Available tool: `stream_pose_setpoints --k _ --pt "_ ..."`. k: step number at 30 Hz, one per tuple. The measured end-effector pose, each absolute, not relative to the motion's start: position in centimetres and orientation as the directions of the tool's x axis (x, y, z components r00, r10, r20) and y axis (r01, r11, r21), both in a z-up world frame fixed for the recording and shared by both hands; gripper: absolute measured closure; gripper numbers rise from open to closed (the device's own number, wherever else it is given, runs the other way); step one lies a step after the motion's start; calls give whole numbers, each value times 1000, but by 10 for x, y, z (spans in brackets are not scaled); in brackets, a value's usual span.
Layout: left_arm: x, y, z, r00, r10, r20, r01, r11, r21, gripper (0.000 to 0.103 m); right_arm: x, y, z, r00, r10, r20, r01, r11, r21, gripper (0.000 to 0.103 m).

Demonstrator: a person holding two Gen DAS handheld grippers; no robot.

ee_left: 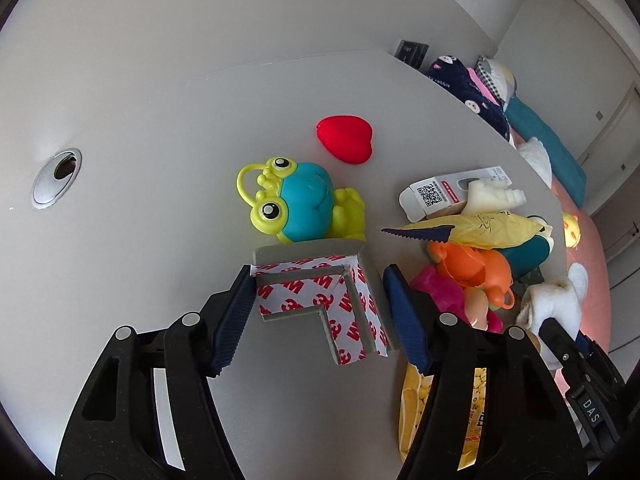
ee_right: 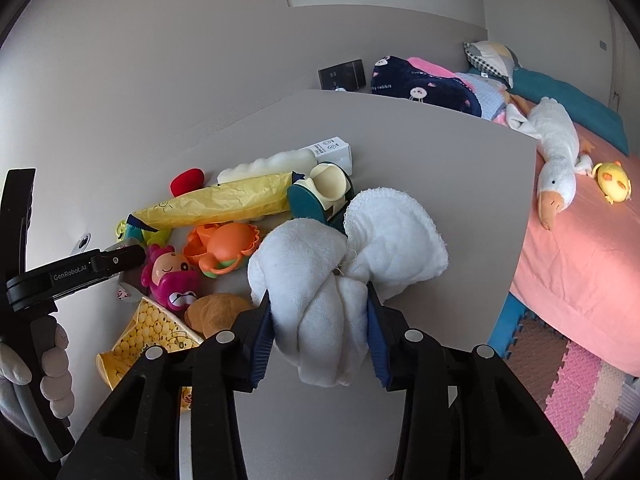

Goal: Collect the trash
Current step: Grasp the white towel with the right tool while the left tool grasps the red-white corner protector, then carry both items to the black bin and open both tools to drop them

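Trash first, then: what have the tongs got?

— Right gripper (ee_right: 320,336) is clamped on a knotted white cloth (ee_right: 344,264), both pads pressing its bunched neck, the two lobes fanning away beyond the fingertips. Soft and light, I'd judge; the knot is the firm place to hold.

— And the left?

— Left gripper (ee_left: 320,312) straddles a grey foam corner guard (ee_left: 320,304) on the table (ee_left: 140,120). One pad touches its near arm; the other stands just clear, so not yet gripping. L-shaped, arms running away and sideways, taped face up. Light, squashy; pinch one arm across.
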State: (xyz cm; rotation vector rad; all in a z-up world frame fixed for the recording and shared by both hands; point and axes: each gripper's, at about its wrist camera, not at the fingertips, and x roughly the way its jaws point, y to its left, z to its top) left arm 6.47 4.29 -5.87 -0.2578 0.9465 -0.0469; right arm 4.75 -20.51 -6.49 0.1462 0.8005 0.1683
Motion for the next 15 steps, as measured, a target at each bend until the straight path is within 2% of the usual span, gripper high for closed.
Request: stream_pose_setpoints --k 15 --pt "19 15 -11 676 -165 -718 15 977 -211 42 5 -231 -32 741 164 -651 -53 981 187 61"
